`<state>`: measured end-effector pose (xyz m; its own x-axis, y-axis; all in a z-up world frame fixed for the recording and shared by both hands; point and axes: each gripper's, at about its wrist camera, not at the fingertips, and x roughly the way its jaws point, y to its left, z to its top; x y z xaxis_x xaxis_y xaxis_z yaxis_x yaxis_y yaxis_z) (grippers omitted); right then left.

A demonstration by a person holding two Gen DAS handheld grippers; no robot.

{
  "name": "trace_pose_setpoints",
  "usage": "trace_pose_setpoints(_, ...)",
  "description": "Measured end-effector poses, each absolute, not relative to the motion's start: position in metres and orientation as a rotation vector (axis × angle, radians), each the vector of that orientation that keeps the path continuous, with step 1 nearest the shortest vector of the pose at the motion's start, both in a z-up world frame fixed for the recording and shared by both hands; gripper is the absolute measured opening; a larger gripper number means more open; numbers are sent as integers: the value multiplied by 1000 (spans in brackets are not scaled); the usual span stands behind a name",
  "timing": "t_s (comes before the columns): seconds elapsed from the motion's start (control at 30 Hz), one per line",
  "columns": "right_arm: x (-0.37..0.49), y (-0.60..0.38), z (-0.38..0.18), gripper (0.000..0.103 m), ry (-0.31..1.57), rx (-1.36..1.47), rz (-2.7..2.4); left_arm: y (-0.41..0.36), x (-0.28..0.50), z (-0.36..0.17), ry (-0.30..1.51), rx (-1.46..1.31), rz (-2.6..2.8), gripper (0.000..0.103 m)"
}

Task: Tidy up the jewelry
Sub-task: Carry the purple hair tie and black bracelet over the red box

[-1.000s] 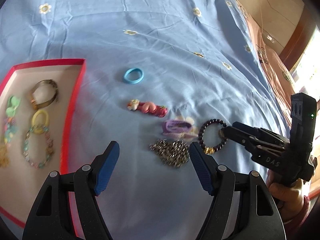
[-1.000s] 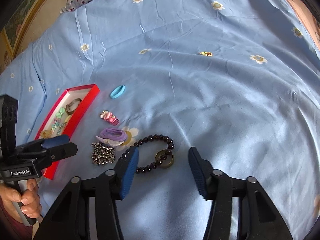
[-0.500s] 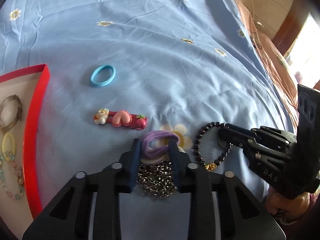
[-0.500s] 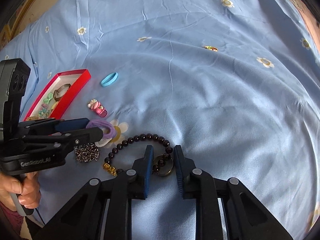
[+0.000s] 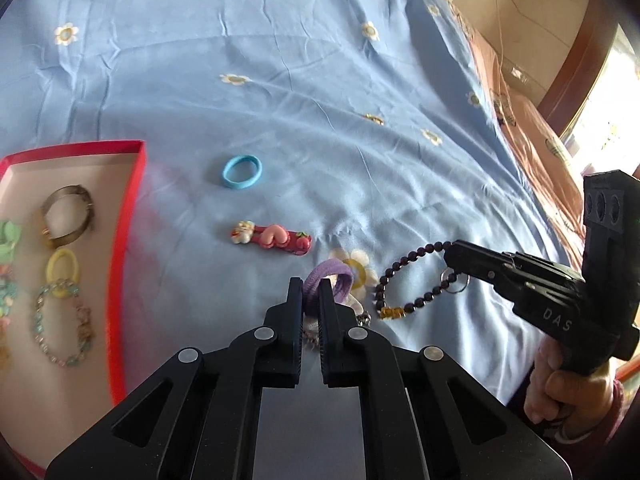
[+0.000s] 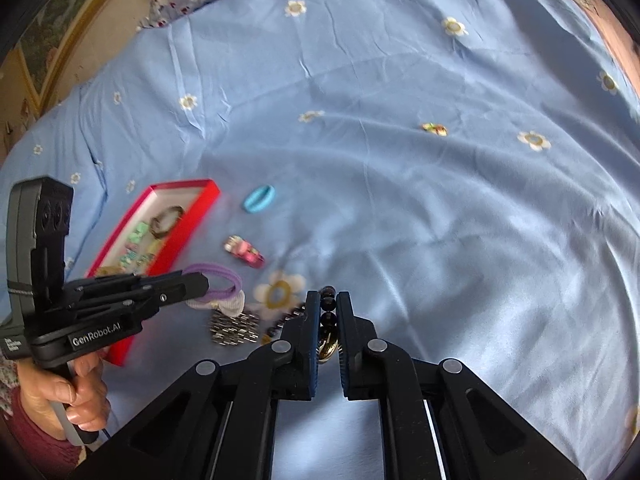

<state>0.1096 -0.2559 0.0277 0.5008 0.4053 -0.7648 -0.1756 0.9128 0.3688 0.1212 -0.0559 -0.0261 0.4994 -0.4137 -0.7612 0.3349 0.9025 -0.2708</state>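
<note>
Two hand-held black tools work over a bed covered by a light blue sheet [image 5: 320, 92] printed with small white daisies. The left tool [image 5: 310, 292] has its jaws drawn narrow, pinching a purple hair tie [image 5: 334, 280] that loops up beyond the tips, with a bit of white fabric beneath it. Just below it, in the right wrist view, lies a heap of silver chain [image 6: 234, 328]. The right tool [image 6: 328, 312] is likewise nearly closed, gripping a dark bead bracelet [image 5: 404, 284] by its beads; a metal ring hangs between the jaws and a gold charm sits at the bracelet's lower end. The two tools are close together, side by side. Farther up the sheet lie a pink hair clip [image 5: 272, 237] with a heart and a white flower, and beyond it a blue hair tie [image 5: 241, 171]. To the left sits a red-walled tray [image 5: 130, 208] with a pale floor, holding a metal bangle [image 5: 68, 216], a yellow hair tie [image 5: 62, 268], a pastel beaded bracelet [image 5: 64, 324] and green pieces at its edge.
</note>
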Motion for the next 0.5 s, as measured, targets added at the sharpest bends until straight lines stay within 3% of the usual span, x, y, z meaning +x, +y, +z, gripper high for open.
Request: trace_pose_setpoints(0.5,104,-218,66,7,916,231,447,12,81,-9,888,-216,-351,5)
